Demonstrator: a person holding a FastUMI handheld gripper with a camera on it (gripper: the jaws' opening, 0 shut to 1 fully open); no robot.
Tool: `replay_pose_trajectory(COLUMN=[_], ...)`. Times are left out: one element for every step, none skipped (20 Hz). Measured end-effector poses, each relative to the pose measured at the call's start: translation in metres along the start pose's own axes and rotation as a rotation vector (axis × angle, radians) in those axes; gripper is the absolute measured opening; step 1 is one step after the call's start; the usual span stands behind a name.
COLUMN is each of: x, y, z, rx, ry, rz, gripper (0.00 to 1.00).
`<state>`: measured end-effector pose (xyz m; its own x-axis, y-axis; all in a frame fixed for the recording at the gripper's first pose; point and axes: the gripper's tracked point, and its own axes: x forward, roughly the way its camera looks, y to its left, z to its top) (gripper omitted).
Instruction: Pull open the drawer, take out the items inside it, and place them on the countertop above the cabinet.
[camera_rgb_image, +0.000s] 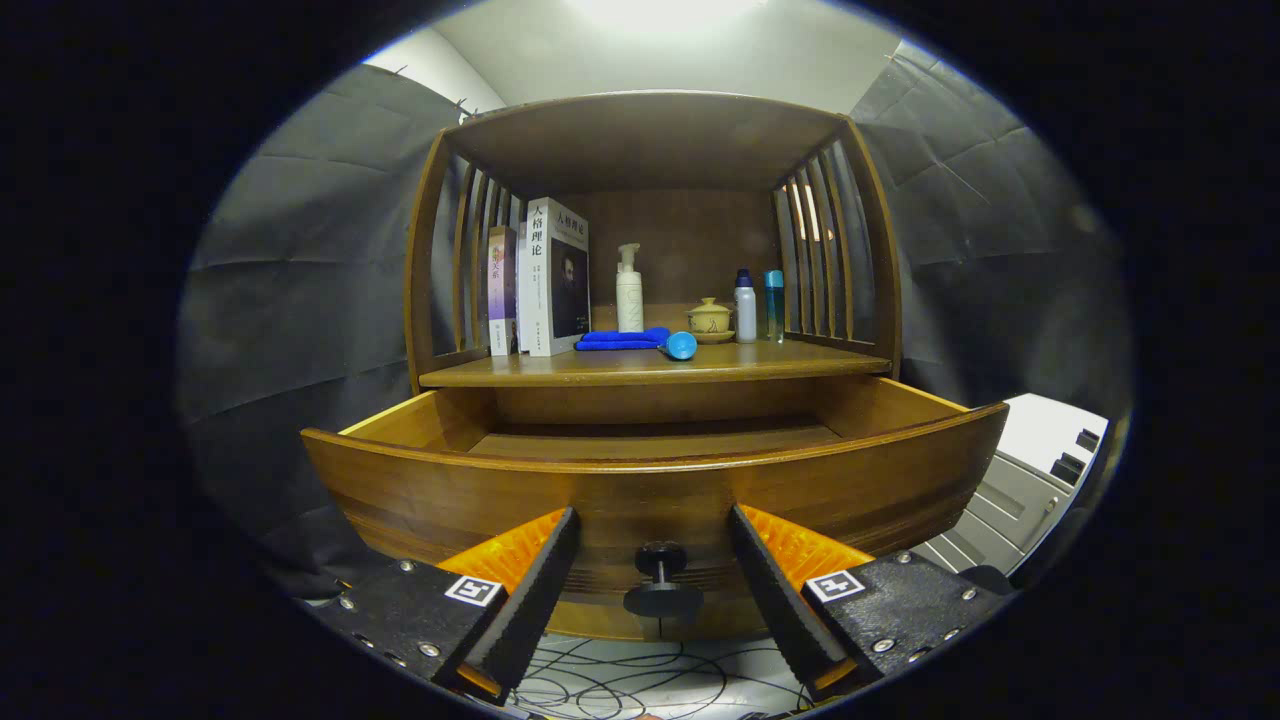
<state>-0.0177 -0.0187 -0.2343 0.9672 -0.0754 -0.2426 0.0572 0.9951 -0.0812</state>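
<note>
Wooden drawer (650, 490) pulled open, gripper (652, 570) jaws spread around its knob (660, 560)

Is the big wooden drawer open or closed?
Open. The curved wooden drawer sticks out from under the shelf; the tool is open around its black knob.

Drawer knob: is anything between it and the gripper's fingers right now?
No. In the gripper view the drawer knob sits in the gap of the open gripper, bare space on both sides, neither finger touching it.
</note>
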Motion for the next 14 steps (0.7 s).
replay_pose_trajectory(x=[0.004,0.009,0.014,0.017,0.023,0.030,0.034,0.037,0.041,0.045,0.047,0.050,0.054,0.057], y=[0.000,0.000,-0.001,-0.001,-0.001,-0.001,-0.002,-0.002,-0.003,-0.004,-0.004,-0.004,-0.004,-0.004], z=[0.002,0.007,0.002,0.004,0.003,0.004,0.004,0.005,0.006,0.005,0.005,0.005,0.005,0.005], rx=[0.005,0.008,0.006,-0.003,-0.008,-0.009,-0.012,-0.014,-0.013,-0.016,-0.022,-0.030,-0.038,-0.045], ry=[-0.007,-0.017,-0.003,-0.011,-0.008,-0.011,-0.010,-0.012,-0.014,-0.013,-0.014,-0.013,-0.014,-0.014], rz=[0.001,0.001,-0.002,-0.001,-0.001,-0.001,0.002,0.002,0.003,0.001,0.000,-0.001,-0.002,-0.003], gripper=[0.95,0.95,0.95,0.94,0.95,0.95,0.95,0.95,0.95,0.95,0.95,0.95,0.95,0.95])
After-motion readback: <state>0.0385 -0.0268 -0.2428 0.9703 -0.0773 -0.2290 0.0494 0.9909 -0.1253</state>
